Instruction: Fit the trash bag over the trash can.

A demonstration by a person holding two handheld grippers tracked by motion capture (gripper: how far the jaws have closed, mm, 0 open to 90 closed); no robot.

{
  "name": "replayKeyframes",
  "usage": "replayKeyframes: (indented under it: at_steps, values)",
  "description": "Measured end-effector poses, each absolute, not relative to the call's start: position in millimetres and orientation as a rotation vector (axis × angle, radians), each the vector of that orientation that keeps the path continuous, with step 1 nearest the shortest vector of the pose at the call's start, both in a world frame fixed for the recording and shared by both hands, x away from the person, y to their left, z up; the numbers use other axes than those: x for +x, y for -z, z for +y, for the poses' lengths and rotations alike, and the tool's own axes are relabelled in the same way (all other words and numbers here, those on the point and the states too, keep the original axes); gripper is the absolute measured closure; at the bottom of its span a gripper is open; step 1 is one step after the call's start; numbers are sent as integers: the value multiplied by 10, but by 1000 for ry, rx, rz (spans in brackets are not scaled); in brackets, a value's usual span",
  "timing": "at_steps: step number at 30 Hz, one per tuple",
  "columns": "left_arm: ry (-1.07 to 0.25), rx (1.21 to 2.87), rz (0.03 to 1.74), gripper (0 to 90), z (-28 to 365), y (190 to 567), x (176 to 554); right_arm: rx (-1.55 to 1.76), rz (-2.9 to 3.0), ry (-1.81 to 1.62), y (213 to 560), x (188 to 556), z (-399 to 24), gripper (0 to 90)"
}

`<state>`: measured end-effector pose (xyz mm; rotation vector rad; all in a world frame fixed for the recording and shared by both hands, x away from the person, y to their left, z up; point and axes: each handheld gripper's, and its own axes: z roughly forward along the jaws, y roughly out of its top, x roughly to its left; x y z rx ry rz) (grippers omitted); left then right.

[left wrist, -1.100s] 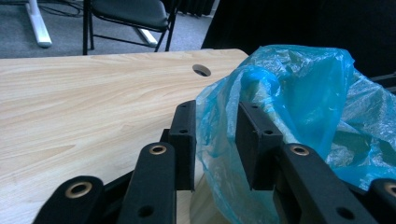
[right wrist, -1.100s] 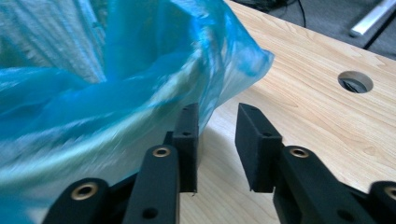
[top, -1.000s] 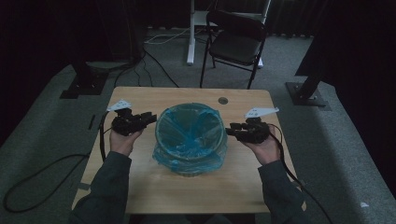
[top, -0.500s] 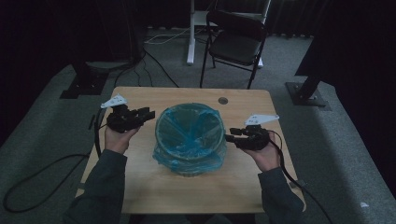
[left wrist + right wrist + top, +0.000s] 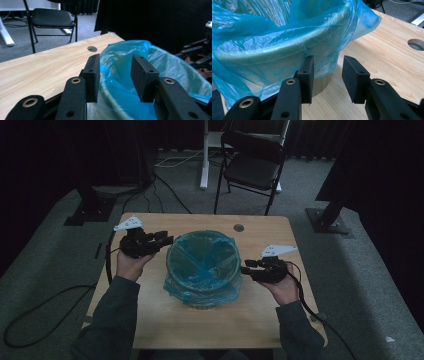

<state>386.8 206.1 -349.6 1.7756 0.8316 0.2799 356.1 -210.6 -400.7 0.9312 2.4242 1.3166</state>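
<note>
while flanking blue bag (image 5: 202,265), left gripper (image 5: 113,75), right gripper (image 5: 327,77) jaws parted, gripping nothing.

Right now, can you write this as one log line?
left gripper: open, at bag rim | right gripper: open, beside blue bag | bin on table

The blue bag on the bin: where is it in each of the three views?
High view: blue bag at the table's middle, between both grippers.
Left gripper view: lower right, behind the jaws.
Right gripper view: upper left.
Shared landmark: the round hole in the tabletop.
</note>
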Motion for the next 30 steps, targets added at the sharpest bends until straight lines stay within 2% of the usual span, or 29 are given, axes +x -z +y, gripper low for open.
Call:
replayKeyframes:
  at_steps: [30]
  values:
    - [-236,1920,704,591,1543,3360,3965,917,2440,-1291,4074,3574,-2084,598]
